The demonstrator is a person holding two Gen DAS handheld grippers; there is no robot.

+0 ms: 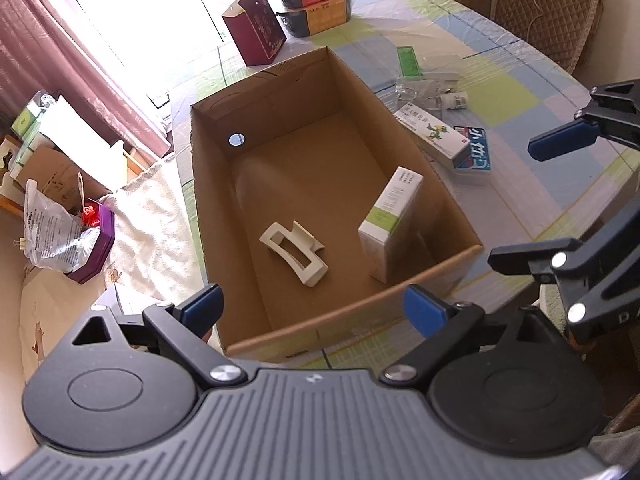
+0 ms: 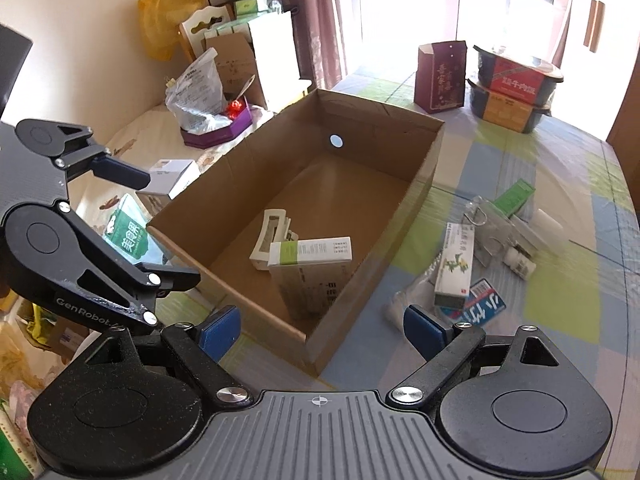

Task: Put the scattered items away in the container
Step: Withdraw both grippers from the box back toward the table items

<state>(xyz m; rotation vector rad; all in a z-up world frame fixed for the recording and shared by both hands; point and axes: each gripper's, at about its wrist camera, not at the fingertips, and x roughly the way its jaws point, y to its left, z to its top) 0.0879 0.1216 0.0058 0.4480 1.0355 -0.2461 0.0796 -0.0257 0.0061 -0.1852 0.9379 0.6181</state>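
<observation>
An open cardboard box stands on the checked tablecloth. Inside lie a white hair claw and a white-and-green carton. To the right of the box lie a long ointment carton, a blue pack, a slim green box and a small bottle. My left gripper hangs open and empty over the box's near-left corner. My right gripper is open and empty at the near-right corner.
A maroon gift box and two stacked black meal trays stand at the table's far end. A small white box and a green pack lie left of the cardboard box. A purple tin with bags sits further left.
</observation>
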